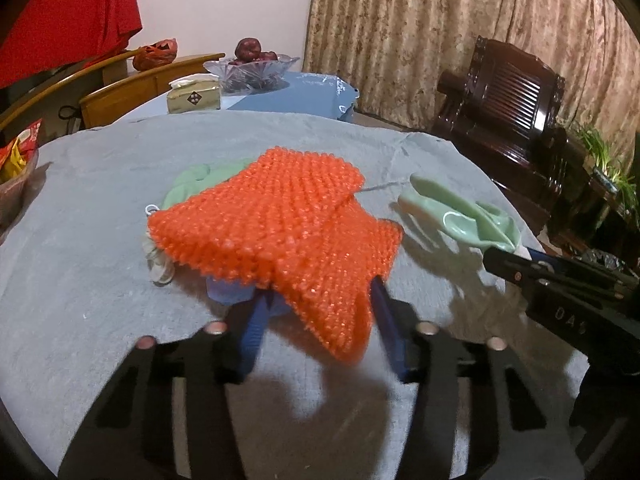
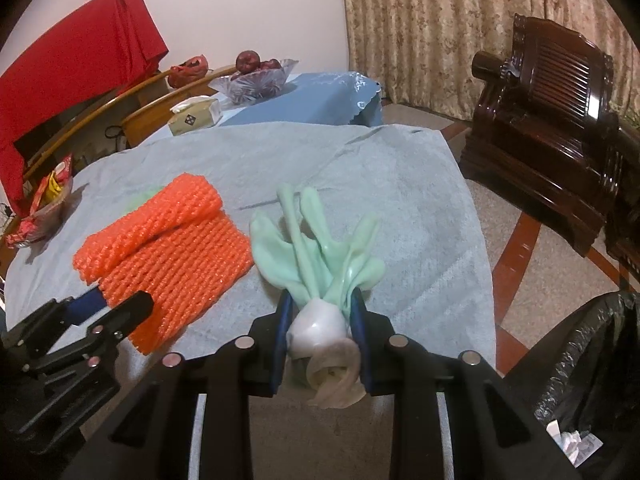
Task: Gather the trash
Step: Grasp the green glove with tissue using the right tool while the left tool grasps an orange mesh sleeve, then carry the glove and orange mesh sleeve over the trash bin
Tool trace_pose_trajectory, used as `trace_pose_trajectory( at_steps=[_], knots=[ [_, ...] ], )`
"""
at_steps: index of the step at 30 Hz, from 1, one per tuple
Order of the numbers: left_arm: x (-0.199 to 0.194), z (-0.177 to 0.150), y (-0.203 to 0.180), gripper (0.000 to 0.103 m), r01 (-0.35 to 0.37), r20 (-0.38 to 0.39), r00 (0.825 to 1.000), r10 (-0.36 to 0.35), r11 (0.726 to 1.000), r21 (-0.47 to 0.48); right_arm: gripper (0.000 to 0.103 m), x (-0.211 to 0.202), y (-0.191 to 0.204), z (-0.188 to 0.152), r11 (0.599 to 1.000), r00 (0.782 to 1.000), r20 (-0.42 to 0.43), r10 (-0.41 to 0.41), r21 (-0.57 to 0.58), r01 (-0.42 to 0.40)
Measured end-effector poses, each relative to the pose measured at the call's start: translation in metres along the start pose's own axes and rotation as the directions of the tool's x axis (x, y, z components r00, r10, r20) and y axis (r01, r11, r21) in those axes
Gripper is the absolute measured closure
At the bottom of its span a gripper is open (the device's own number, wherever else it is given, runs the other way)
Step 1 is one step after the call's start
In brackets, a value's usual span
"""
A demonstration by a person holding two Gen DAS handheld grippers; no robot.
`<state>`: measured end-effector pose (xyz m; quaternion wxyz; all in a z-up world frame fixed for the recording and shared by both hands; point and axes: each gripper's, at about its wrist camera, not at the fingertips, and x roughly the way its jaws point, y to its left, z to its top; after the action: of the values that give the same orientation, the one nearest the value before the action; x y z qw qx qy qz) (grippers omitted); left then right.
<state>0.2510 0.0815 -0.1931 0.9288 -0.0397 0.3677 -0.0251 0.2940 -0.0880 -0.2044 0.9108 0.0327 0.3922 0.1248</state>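
Gripping the glove (image 2: 320, 256), the right claw (image 2: 320, 320) alone reveals the black trash bag (image 2: 580, 360); left claw (image 1: 320, 300) clamps orange netting (image 1: 276, 220).

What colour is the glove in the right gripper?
Pale green glove, whitish at the cuff; clearest in the right wrist view.

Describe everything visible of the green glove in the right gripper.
The green glove is pale mint rubber, limp and crumpled, its fingers splayed away from the camera. Its whitish cuff sits pinched between the blue pads of the right gripper, rolled end trailing back. It appears lifted over the grey cloth, beside the orange foam net.
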Motion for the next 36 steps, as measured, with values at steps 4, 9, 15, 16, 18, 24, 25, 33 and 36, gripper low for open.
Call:
trace_pose_trajectory(
  at_steps=[4,9,15,16,18,24,25,33,36],
  knots=[
    [0.000,-0.003,-0.004,0.080,0.033,-0.013,0.999,-0.033,0.999,0.001,0.075,-0.003,0.000,0.000,1.000,1.000,0.005,0.002,-0.004,-0.002],
    [-0.005,-0.006,-0.009,0.090,0.049,-0.012,0.999,-0.049,0.999,0.005,0.075,-0.011,-0.001,0.000,1.000,1.000,0.012,0.006,0.001,-0.006],
    [-0.019,-0.005,-0.016,0.091,0.048,0.005,0.999,-0.048,0.999,0.018,0.075,-0.024,-0.005,-0.001,1.000,1.000,0.026,0.005,0.012,-0.006],
    [-0.021,-0.004,-0.017,0.091,0.047,0.009,0.999,-0.047,0.999,0.020,0.075,-0.026,-0.006,0.000,1.000,1.000,0.029,0.005,0.013,-0.005],
    [-0.027,-0.004,-0.019,0.092,0.051,0.016,0.999,-0.051,0.998,0.023,0.075,-0.032,-0.008,0.000,1.000,0.999,0.035,0.006,0.016,-0.006],
    [-0.040,-0.001,-0.025,0.092,0.054,0.024,0.998,-0.055,0.998,0.026,0.075,-0.049,-0.010,-0.001,1.000,0.999,0.051,0.007,0.017,-0.008],
    [-0.043,-0.001,-0.026,0.092,0.056,0.027,0.998,-0.057,0.998,0.026,0.075,-0.051,-0.011,-0.002,1.000,0.998,0.055,0.005,0.014,-0.006],
    [-0.061,-0.003,-0.041,0.092,0.098,0.040,0.994,-0.100,0.994,0.054,0.075,-0.079,-0.014,-0.005,1.000,0.996,0.084,-0.001,0.017,0.000],
    [-0.069,-0.004,-0.048,0.092,0.113,0.047,0.992,-0.116,0.992,0.061,0.075,-0.091,-0.017,-0.005,1.000,0.995,0.099,-0.009,0.016,0.008]
  ],
)
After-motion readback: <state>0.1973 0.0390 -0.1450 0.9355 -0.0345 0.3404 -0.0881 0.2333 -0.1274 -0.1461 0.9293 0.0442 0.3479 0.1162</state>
